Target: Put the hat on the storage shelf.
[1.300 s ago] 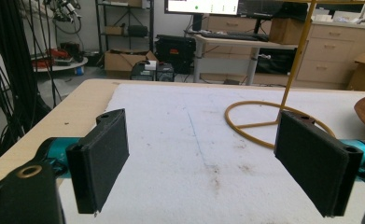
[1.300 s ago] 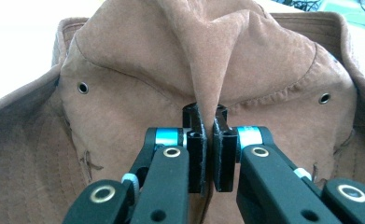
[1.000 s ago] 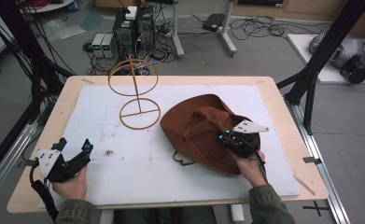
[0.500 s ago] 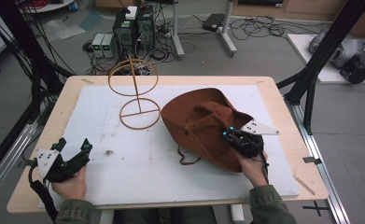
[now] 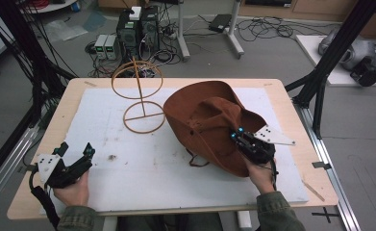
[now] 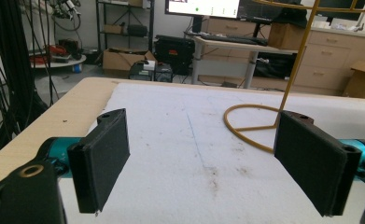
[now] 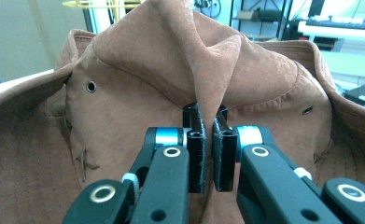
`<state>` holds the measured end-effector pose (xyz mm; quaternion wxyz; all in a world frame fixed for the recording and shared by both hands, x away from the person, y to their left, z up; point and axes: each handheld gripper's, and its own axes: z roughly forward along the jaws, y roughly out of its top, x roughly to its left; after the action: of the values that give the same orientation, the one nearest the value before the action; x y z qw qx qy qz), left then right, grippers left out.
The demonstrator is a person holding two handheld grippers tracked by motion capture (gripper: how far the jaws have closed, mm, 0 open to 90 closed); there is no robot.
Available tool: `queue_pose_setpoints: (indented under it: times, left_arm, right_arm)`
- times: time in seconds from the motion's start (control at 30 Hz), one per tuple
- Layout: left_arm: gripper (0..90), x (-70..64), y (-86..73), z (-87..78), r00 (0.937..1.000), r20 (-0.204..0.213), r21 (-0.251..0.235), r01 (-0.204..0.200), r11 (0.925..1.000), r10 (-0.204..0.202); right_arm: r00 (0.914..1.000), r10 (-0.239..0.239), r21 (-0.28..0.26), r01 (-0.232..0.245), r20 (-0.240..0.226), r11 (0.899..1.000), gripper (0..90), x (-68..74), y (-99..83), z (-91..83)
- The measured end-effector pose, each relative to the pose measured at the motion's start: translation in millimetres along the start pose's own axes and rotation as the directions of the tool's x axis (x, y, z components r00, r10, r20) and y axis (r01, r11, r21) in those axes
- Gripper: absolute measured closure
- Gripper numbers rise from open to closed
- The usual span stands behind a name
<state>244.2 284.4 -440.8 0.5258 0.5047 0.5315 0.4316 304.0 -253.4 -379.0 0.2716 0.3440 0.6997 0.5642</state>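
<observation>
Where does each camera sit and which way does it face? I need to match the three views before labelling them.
High view: above the person's side, looking forward and down on the table; both forearms enter from below, left gripper and right gripper.
Left gripper view: rides the left gripper, looking across the white mat at the wire stand; its jaws stand wide apart.
Right gripper view: rides the right gripper, facing the brown hat; jaws pinch a fold.
Shared: the high and left gripper views both show the stand; high and right, the hat.
</observation>
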Motion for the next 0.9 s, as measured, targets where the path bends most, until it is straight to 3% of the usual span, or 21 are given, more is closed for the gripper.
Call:
queue_pose_setpoints:
  times: [0.2, 0.47, 0.7, 0.9]
  left_arm:
    - [18.5, 1.2, -1.0, 0.9, 1.0, 0.002, 0.008, -0.001, 1.0, 0.001]
    - [18.5, 2.1, -0.3, 0.5, 1.0, -0.001, 0.004, 0.001, 1.0, -0.001]
    - [18.5, 3.7, 1.2, 1.7, 0.9999, -0.009, -0.004, 0.006, 1.0, -0.006]
    - [18.5, 1.8, 2.6, 1.4, 0.9997, -0.003, -0.013, 0.025, 0.9996, -0.025]
  right_arm:
    - [0.9999, -0.01, -0.073, 0.01, 0.002, 0.997, 86.8, 4.1, 3.0, -4.9]
    - [0.9999, 0.015, -0.154, -0.014, 0.005, 0.988, 86.8, 9.4, 7.4, -10.6]
    - [0.9999, 0.004, -0.254, 0.0, 0.016, 0.967, 86.9, 15.8, 13.9, -18.8]
    - [0.9998, 0.018, -0.259, -0.02, -0.009, 0.966, 86.9, 16.8, 21.6, -6.1]
